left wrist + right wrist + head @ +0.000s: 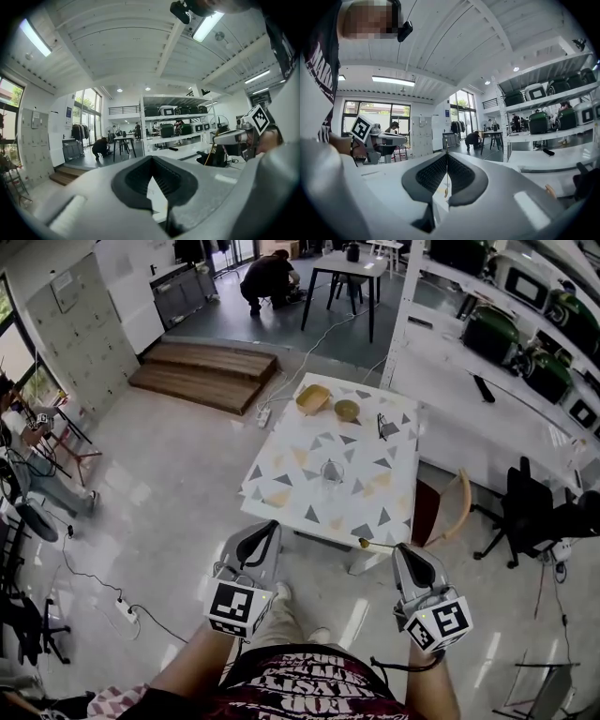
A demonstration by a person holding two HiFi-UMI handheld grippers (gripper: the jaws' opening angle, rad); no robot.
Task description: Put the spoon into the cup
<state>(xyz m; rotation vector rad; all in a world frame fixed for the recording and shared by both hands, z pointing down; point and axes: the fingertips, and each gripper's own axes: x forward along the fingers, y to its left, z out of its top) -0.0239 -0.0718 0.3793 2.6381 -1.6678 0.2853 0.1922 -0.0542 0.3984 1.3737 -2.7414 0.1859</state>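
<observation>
My right gripper point(405, 554) is clamped on the thin spoon point(375, 545), low right of centre, just short of the table point(281, 451). Left gripper point(265, 529) is closed on nothing. The glass cup point(331, 472) at mid-table looks empty. Wooden bowl point(313, 397) and smaller bowl point(347, 410) sit at the far edge.

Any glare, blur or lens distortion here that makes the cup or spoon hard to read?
Head view: strong fisheye bending, sheen on the floor, the clear cup small and faint on the patterned table. Left gripper view: dark round vignette, ceiling light blown out, near foreground soft. Right gripper view: same vignette, a mosaic patch top left, the spoon only a thin line.
</observation>
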